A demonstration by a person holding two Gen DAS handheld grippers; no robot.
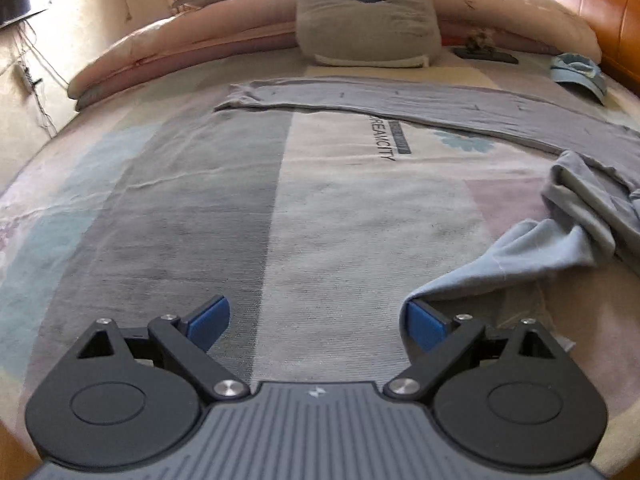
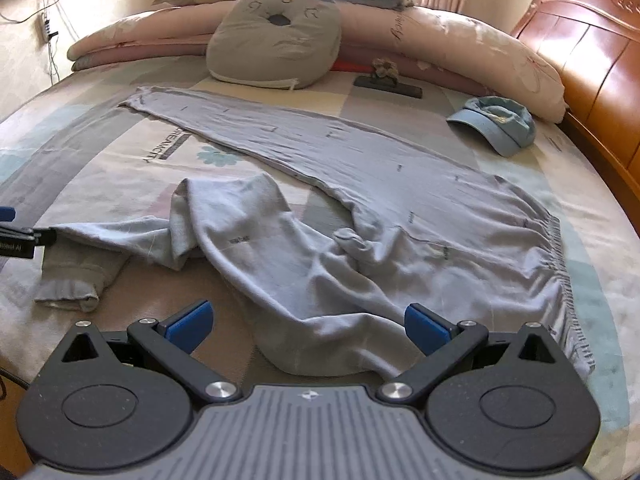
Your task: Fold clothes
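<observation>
Grey trousers (image 2: 400, 200) lie spread on the bed. One leg stretches flat toward the pillows; the other leg (image 2: 248, 240) is crumpled and twisted across the front. My right gripper (image 2: 308, 326) is open just above the crumpled leg's near fold, with cloth lying between its blue pads. My left gripper (image 1: 318, 322) is open over bare bedsheet, and the trouser leg's cuff end (image 1: 500, 256) rests against its right blue pad (image 1: 424, 324). In the right wrist view the left gripper's tip (image 2: 16, 236) shows at the left edge beside the cuff (image 2: 68, 284).
A grey cushion (image 2: 276, 36) and pink folded quilts (image 2: 440, 40) sit at the far side. A blue cap (image 2: 496, 124) and a dark flat object (image 2: 388, 86) lie on the patterned sheet (image 1: 240, 200). An orange wooden headboard (image 2: 592, 56) runs along the right.
</observation>
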